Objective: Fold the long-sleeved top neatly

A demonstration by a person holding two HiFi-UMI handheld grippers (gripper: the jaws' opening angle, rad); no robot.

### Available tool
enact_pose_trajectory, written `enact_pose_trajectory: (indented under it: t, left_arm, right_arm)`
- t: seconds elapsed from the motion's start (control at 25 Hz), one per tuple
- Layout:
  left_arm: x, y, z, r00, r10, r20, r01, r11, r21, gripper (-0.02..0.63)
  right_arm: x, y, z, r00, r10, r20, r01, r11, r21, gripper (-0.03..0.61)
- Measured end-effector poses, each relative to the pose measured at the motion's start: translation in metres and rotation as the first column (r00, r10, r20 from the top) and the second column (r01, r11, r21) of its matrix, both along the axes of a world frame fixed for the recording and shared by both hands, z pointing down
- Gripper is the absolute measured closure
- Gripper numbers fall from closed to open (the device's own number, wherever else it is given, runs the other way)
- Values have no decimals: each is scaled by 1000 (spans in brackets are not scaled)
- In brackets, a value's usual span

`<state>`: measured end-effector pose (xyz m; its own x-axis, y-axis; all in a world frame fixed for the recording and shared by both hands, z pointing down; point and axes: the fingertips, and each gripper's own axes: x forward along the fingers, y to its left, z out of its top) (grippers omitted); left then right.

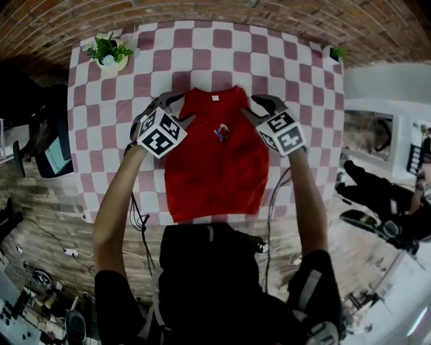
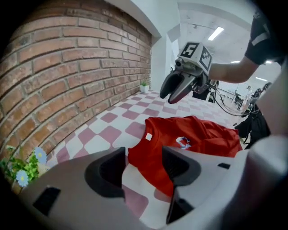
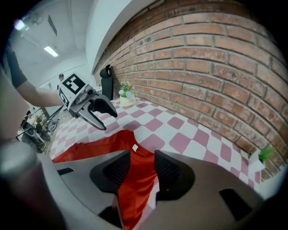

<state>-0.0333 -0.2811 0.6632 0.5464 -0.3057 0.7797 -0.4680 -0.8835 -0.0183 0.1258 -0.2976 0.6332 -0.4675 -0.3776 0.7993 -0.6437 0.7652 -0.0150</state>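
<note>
A red long-sleeved top lies flat on the pink-and-white checked tablecloth, collar away from me, sleeves tucked out of sight so it reads as a rectangle. My left gripper hangs just over its left shoulder and my right gripper just over its right shoulder. In the left gripper view the left gripper stands open, with the shoulder edge of the top and bare cloth showing in the gap. The right gripper is open too, red fabric lying under its gap.
A potted plant with pale flowers stands at the far left corner of the table, a smaller green plant at the far right corner. A brick wall runs behind the table. Cables hang off the near edge.
</note>
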Motion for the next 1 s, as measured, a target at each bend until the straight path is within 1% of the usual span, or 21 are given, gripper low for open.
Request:
enact_pose_trajectory:
  t: [0.16, 0.36, 0.52, 0.64, 0.76, 0.88, 0.96, 1.0]
  left_arm:
    - [1, -16, 35, 998, 38, 44, -35, 998, -57, 377]
    - [11, -36, 58, 996, 71, 47, -66, 994, -92, 377]
    - [18, -44, 75, 994, 95, 59, -86, 986, -142, 377]
    - [16, -43, 89, 989, 111, 98, -92, 980, -177, 377]
    - [13, -42, 93, 989, 106, 103, -86, 979, -183, 377]
    - [9, -40, 92, 986, 123, 108, -102, 978, -184, 397]
    - [8, -40, 94, 983, 143, 114, -122, 977, -174, 417]
    - [6, -40, 98, 981, 156, 119, -135, 976, -169, 440]
  right_arm:
    - [0, -17, 36, 995, -74, -65, 69, 995, -67, 425]
    - [-2, -28, 68, 983, -139, -122, 122, 983, -137, 423]
    - [0, -37, 87, 983, -127, -135, 101, 978, -180, 422]
    - [6, -40, 102, 978, -131, -161, 97, 975, -200, 422]
    - [9, -37, 110, 975, -130, -178, 91, 972, -215, 422]
    - [14, -36, 114, 976, -128, -177, 86, 970, -228, 426]
    - [17, -35, 114, 977, -128, -169, 86, 968, -237, 456]
    - [18, -34, 114, 977, -131, -167, 89, 967, -239, 467]
